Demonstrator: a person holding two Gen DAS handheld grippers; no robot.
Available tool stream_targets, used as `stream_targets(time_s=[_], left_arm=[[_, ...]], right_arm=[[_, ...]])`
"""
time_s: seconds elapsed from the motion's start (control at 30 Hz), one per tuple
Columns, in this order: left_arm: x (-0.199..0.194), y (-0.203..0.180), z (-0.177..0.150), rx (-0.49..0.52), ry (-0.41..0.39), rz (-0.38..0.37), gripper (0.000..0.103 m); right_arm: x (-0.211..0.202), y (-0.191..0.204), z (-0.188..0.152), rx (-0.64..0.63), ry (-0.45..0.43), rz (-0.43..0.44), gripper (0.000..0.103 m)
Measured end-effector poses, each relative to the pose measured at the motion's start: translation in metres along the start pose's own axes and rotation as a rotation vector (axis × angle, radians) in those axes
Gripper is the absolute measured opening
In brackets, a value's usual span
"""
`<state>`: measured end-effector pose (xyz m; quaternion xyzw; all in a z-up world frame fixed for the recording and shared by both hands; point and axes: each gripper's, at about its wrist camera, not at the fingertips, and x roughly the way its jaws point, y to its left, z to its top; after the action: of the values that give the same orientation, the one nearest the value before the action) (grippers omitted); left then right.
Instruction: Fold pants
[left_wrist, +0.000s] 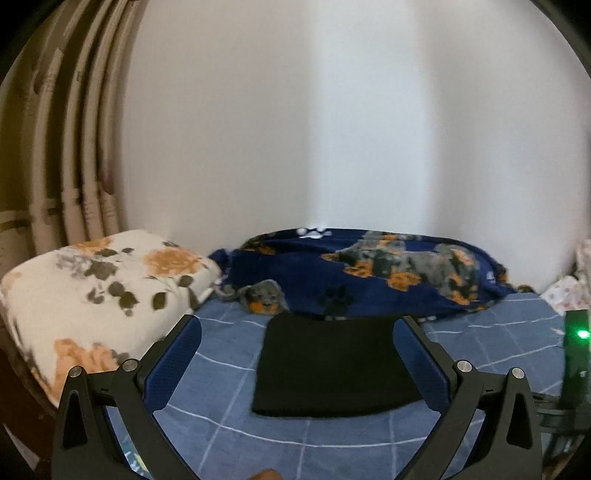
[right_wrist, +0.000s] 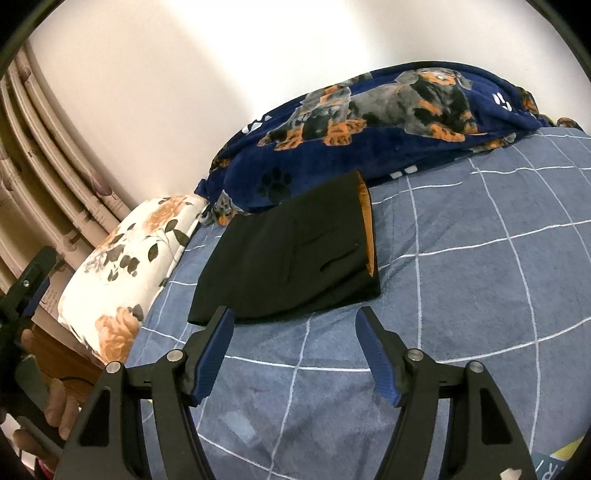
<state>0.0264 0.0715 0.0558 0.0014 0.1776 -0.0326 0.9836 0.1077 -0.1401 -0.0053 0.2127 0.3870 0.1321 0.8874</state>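
The black pants (left_wrist: 332, 363) lie folded into a flat square packet on the blue checked bedsheet (left_wrist: 236, 421). In the right wrist view the pants (right_wrist: 291, 254) show a pocket slit and an orange lining at the right edge. My left gripper (left_wrist: 297, 325) is open, held above and in front of the packet, with nothing between its blue pads. My right gripper (right_wrist: 293, 317) is open too, just short of the packet's near edge and apart from it. At the far left of the right wrist view stands the left gripper (right_wrist: 31, 284), with a hand (right_wrist: 55, 406) below it.
A white pillow with orange flowers (left_wrist: 107, 295) lies left of the pants. A navy blanket with dog prints (left_wrist: 388, 280) is bunched behind them against the white wall. A curtain (left_wrist: 62, 147) hangs at the left. The bedsheet (right_wrist: 461, 295) stretches out to the right.
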Motion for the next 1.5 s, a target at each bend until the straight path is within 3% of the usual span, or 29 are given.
stream_targets(time_s=[0.43, 0.83, 1.33, 1.5], left_arm=[[0.003, -0.002, -0.001, -0.007, 0.060, -0.040, 0.103], [0.009, -0.003, -0.016, 0.028, 0.089, -0.010, 0.103], [0.023, -0.001, -0.025, 0.010, 0.149, -0.041, 0.103], [0.027, -0.006, -0.031, 0.039, 0.128, 0.042, 0.103]], right_arm=[[-0.005, 0.002, -0.003, -0.007, -0.002, 0.007, 0.067], [-0.008, 0.003, -0.004, -0.011, 0.003, 0.004, 0.068], [-0.006, 0.004, -0.006, -0.014, 0.010, 0.000, 0.069], [0.000, 0.000, -0.005, -0.013, 0.021, -0.002, 0.071]])
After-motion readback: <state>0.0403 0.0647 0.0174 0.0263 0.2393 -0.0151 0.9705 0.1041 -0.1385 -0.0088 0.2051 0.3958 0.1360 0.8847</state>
